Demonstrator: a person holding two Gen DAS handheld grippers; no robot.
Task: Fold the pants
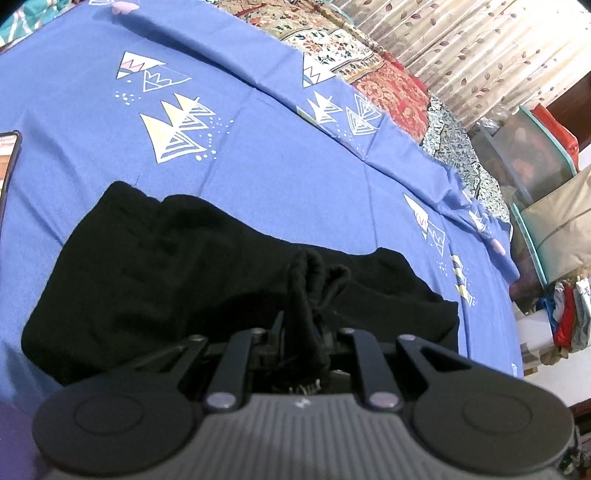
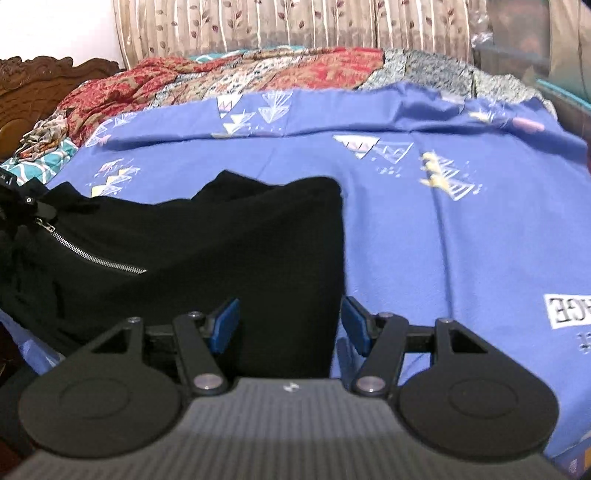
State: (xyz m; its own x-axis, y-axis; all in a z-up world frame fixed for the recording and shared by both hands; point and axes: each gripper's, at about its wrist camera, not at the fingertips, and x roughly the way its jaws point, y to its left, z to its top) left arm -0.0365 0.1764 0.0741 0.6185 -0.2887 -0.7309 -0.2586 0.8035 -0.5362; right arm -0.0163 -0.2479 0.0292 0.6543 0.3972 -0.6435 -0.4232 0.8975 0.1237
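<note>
Black pants [image 1: 147, 266] lie bunched on a blue bedsheet [image 1: 295, 166] with white triangle prints. My left gripper [image 1: 303, 325] is shut on a gathered fold of the waistband with its drawstring, which sticks up between the fingers. In the right wrist view the pants [image 2: 221, 240] show a silver zipper [image 2: 92, 258] at the left. My right gripper [image 2: 290, 325] is open, low over the near edge of the pants. Its blue pads [image 2: 225, 325] straddle the cloth's right-hand edge without pressing it. The left gripper's tip [image 2: 26, 203] shows at the far left, pinching the fabric.
A phone [image 1: 7, 162] lies at the sheet's left edge. A red and floral quilt [image 2: 258, 74] runs along the far side of the bed below a leaf-print curtain [image 2: 295, 26]. A carved wooden headboard [image 2: 37, 81] is at the left. Storage bins [image 1: 535, 155] stand beside the bed.
</note>
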